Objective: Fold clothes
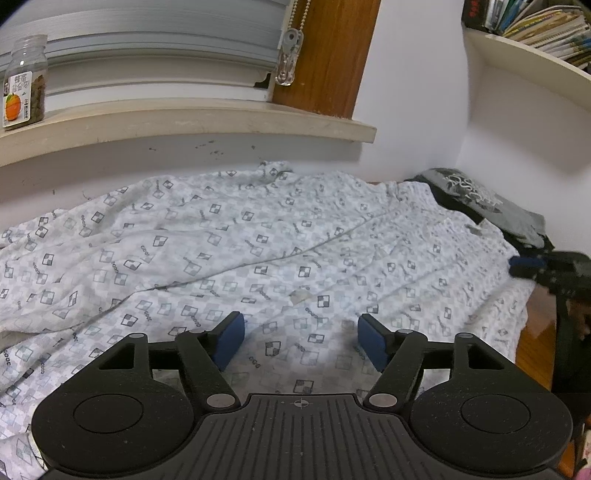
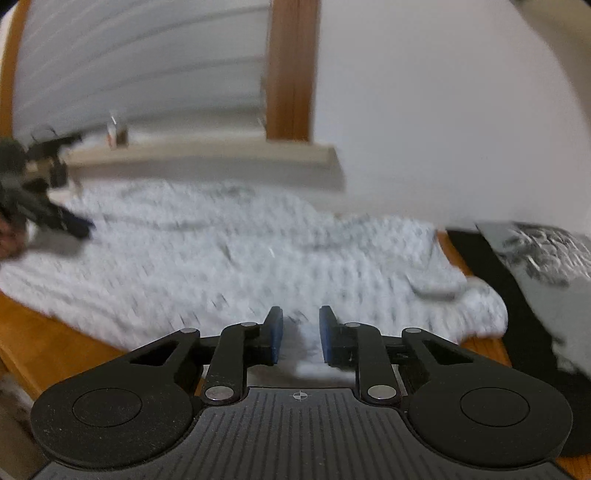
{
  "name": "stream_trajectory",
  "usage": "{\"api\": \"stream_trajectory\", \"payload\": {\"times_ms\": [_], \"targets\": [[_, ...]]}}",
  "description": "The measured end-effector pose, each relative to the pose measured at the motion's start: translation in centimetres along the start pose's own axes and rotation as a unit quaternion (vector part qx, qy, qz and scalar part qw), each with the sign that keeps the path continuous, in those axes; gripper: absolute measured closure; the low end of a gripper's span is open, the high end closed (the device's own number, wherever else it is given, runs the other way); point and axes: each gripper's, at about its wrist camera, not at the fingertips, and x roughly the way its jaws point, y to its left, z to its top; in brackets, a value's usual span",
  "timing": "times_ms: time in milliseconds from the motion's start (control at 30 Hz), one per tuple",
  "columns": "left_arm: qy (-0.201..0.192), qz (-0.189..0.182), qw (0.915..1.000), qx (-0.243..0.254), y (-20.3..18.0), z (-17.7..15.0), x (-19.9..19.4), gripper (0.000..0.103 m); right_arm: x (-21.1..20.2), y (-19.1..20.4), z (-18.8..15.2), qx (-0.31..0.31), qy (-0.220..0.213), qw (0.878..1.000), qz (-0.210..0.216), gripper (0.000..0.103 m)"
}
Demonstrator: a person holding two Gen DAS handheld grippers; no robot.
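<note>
Across the middle of the sharp left-wrist frame spreads one white checked garment point(image 1: 258, 251), with the left gripper point(image 1: 301, 341) spread wide and empty above its near part; only this view shows one jar point(image 1: 25, 83) at upper left and books point(image 1: 535, 22) at upper right. Blurred, the right-wrist frame shows the right gripper point(image 2: 301, 334), jaws narrowly apart over the cloth's edge, whether pinching is unclear, plus one dark folded garment point(image 2: 535, 266) at right.

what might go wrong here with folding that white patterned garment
The white checker-patterned garment lies wrinkled, so a fold made now could trap creases. The right gripper has fabric between its half-open jaws; closing might bunch several layers. The garment's right end touches the dark folded clothes with a grey print, which could get dragged along.
</note>
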Motion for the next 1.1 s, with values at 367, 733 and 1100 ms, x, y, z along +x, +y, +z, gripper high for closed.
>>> {"api": "stream_trajectory", "payload": {"times_ms": [367, 733, 1100], "targets": [[-0.007, 0.02, 0.9993, 0.03, -1.4, 0.0, -0.5, 0.027, -1.2, -0.3, -3.2, 0.062, -0.042, 0.997, -0.005, 0.08], [0.024, -0.057, 0.9947, 0.082, -6.6, 5.5, 7.1, 0.05, -1.1, 0.2, -4.1, 0.071, -0.067, 0.995, -0.022, 0.08], [0.054, -0.106, 0.9857, 0.119, -9.0, 8.7, 13.1, 0.099, -1.3, -0.1, -4.1, 0.064, -0.068, 0.996, -0.012, 0.08]]}}
